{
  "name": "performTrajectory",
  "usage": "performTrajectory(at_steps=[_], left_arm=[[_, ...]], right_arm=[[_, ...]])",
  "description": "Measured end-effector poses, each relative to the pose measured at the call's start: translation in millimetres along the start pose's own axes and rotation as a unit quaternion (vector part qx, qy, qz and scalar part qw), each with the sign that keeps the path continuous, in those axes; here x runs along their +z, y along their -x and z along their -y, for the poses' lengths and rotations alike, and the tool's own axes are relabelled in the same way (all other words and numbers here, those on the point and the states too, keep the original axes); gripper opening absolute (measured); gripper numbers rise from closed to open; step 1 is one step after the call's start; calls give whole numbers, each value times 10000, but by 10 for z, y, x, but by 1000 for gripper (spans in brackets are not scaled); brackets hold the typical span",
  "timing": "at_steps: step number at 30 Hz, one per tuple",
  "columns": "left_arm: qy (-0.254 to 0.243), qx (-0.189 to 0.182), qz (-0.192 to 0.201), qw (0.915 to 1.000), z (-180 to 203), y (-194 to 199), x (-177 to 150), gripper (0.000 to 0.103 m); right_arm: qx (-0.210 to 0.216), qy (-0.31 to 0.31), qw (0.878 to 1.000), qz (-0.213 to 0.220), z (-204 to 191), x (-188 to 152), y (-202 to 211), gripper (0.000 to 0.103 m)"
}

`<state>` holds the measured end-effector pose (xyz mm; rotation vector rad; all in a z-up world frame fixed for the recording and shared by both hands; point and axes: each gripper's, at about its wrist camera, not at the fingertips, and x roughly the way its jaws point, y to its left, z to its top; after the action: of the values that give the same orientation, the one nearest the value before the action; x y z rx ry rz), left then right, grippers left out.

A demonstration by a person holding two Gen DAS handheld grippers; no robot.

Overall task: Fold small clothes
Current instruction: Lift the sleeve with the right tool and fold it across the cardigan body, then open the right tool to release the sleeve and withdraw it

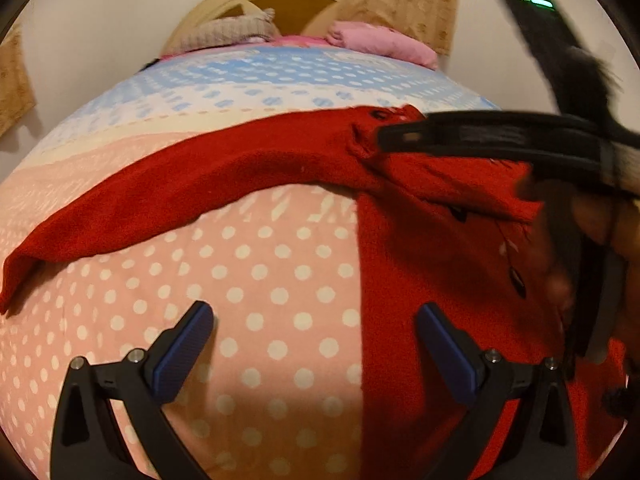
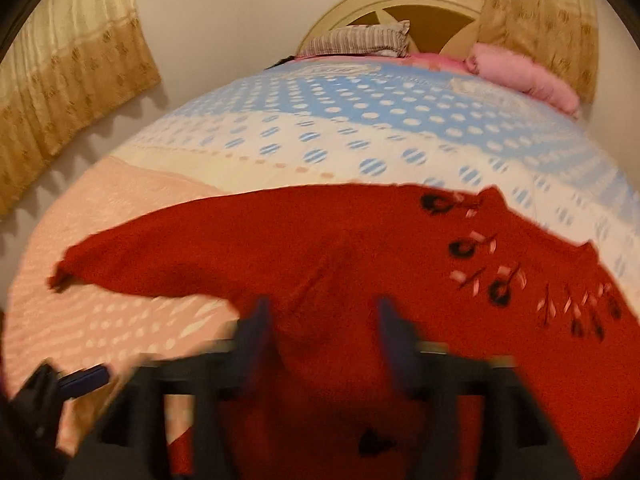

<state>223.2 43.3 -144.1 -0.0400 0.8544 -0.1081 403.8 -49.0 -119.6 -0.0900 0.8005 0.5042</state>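
Sleeve fold pending: red knitted sweater (image 2: 340, 240) flat on dotted bedspread (image 1: 260, 280). My left gripper (image 1: 316, 344) and right gripper (image 2: 324, 320) both gape empty; next, I pinch sleeve at 9 o'clock.

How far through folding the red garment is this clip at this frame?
Early. Done: the red sweater lies on the polka-dot bedspread, one sleeve stretched out sideways. In hand: nothing is gripped; the left claw is open above the bedspread beside the sweater, and the right claw is open over its body, blurred. Left: the sleeve is unfolded and the body shows no neat fold yet.
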Motion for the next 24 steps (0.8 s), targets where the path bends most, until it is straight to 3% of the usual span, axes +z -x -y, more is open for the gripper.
performTrajectory(at_steps=[1, 7, 9, 11, 13, 17, 19, 21, 24], left_arm=[[-121, 52, 75, 9999, -21, 48, 20, 95], [-450, -39, 498, 9977, -24, 315, 426, 93], [-533, -126, 610, 9966, 63, 288, 642, 93], [-554, -169, 645, 9962, 152, 177, 775, 87], [-604, -223, 574, 9963, 270, -14, 876, 68], [-683, -160, 190, 9974, 514, -475, 953, 62], [-715, 80, 11, 9974, 578, -683, 954, 49], [-582, 394, -245, 9972, 552, -871, 919, 51], [-396, 485, -174, 9979, 492, -831, 903, 57]], right_arm=[[-53, 71, 10000, 2, 25, -51, 101, 68], [-590, 136, 9981, -142, 354, -553, 749, 68], [-682, 47, 9976, -133, 439, -731, 891, 68], [-937, -46, 9956, -59, 560, -930, 1035, 68], [-1318, -121, 9912, -9, 689, -1063, 1122, 68], [-1476, -405, 9882, -23, 872, -1421, 1243, 68], [-1544, -540, 9865, -108, 947, -1622, 1229, 68], [-1415, -824, 9865, 25, 1028, -1700, 1323, 68], [-1636, -783, 9833, 150, 1085, -1669, 1442, 68]])
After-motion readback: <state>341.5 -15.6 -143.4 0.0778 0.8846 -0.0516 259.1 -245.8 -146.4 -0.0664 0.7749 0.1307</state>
